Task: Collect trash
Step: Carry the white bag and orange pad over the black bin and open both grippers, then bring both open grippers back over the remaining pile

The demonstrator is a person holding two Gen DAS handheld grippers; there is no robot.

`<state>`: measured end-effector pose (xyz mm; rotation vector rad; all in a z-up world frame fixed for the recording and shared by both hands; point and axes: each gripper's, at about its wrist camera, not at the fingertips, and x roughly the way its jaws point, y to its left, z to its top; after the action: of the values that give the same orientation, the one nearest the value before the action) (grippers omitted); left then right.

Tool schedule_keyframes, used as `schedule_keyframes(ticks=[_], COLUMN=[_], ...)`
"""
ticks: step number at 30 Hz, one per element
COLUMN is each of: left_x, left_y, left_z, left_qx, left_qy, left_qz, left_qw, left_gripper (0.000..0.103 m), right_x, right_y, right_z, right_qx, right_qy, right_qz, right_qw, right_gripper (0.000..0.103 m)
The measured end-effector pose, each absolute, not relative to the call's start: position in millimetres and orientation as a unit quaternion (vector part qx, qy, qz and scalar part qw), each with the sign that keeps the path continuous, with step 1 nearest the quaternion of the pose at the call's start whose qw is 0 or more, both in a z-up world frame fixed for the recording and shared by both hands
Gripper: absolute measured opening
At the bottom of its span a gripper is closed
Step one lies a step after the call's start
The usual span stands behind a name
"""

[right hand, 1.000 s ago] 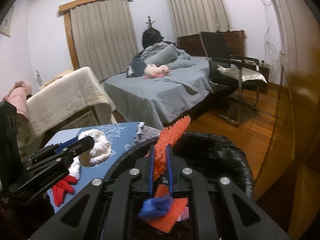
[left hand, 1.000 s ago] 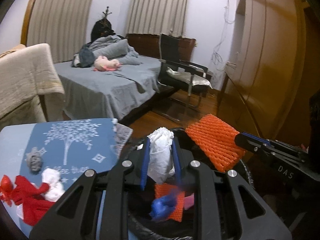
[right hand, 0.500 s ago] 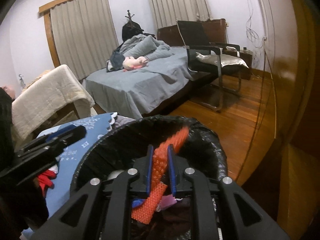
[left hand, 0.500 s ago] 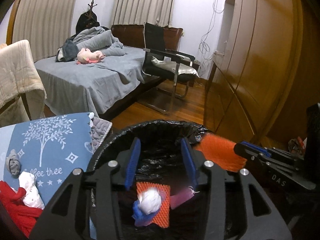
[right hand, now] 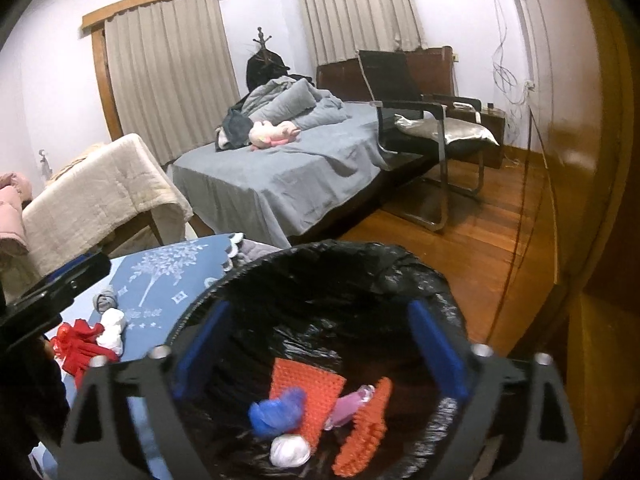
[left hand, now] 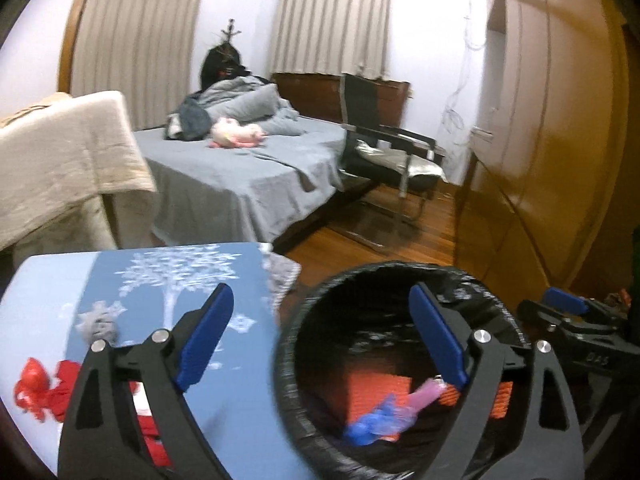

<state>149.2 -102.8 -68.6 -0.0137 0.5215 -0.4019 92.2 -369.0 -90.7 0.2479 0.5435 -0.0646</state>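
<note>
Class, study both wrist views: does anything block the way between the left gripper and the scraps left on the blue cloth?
Nothing visible does. The left gripper, jaws opening and empty, overlooks the red scrap, white wad and grey wad on the blue cloth, beside the bin.

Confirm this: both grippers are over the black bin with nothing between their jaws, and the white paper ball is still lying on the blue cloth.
Wrong about the ball. The white paper ball lies inside the black bin, beside the orange mesh, as the right wrist view shows. Otherwise correct: the left gripper and right gripper have their jaws opening with nothing between them.
</note>
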Motion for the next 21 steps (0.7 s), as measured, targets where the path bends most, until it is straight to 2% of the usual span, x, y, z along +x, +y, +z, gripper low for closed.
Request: schedule_keyframes(ticks=[21], left_x=[129.1], left_y=[68.3], left_z=[-64.6], left_qx=[-0.021], left_qy=[0.243], left_qz=[-0.016], left_qw=[0.970], left_gripper=[0.091], right_x=[156.9], right_y=[-200.6], right_z=[-83.3], right_qx=[0.076], right_qy=[0.259], right_qz=[0.110], right_qw=[0.957], right_gripper=[0.097])
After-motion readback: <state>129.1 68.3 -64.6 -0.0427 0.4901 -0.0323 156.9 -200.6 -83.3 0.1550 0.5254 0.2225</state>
